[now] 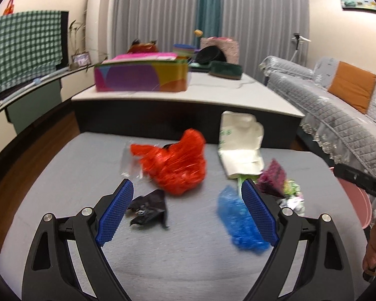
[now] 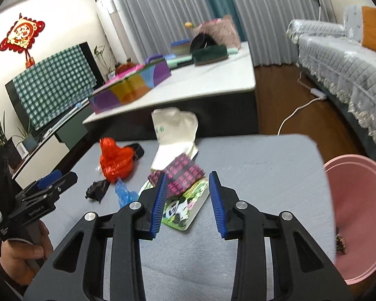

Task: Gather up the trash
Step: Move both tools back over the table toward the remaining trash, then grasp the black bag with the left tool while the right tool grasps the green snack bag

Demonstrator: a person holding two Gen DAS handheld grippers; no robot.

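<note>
Left wrist view had the left gripper (image 1: 187, 188) spread wide and empty above the grey table (image 1: 75, 175). Just ahead of its left pad (image 1: 115, 213) lay a clear wrapper (image 1: 127, 160), and beside that pad, inside the gap, a black wrapper (image 1: 150, 210). Straight ahead between the fingers sat a red bag (image 1: 175, 163). A blue bag (image 1: 238, 220) lay touching the inner face of the right pad (image 1: 259, 215). Ahead and to the right stood a white paper bag (image 1: 240, 145), with a purple packet (image 1: 273, 175) just outside the right finger.

Right wrist view showed the right gripper (image 2: 188, 179) also open and holding nothing. Far to its left were the left gripper (image 2: 50, 178), the black wrapper (image 2: 96, 190), the red bag (image 2: 115, 160) and the blue bag (image 2: 124, 195). The purple packet (image 2: 185, 173) lay between the fingertips, atop a panda packet (image 2: 180, 208) that lay below the gap. The white paper bag (image 2: 175, 135) stood ahead. Off to the right, past the table (image 2: 263, 155) edge, sat a pink bin (image 2: 358, 200) with a small brown scrap (image 2: 341, 244) inside.
</note>
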